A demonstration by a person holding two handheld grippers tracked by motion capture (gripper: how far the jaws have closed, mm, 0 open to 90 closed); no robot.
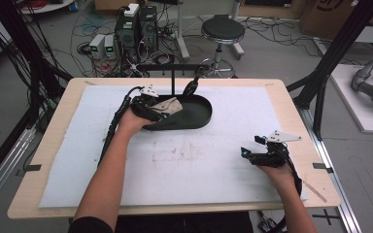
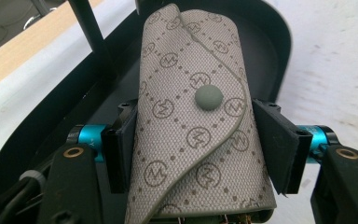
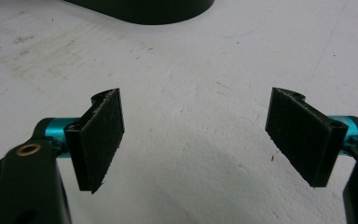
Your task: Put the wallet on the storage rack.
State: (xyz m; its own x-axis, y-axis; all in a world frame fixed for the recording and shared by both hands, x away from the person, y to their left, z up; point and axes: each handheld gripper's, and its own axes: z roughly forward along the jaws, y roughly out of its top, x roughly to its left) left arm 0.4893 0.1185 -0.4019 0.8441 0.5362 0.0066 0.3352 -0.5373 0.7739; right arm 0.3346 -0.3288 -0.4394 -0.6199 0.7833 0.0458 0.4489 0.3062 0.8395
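my left claw (image 2: 193,140) clamps the monogram key pouch (image 2: 196,121) over the black tray (image 1: 196,116) | my right claw (image 3: 196,140) gapes wide above the table (image 1: 213,160)

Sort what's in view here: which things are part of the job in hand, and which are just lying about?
Part of the job:
- patterned pouch, clamped by the left gripper
- black tray under it
- right gripper, open over the white mat

Lying about:
- stool
- computer towers and cables on the floor
- cardboard boxes
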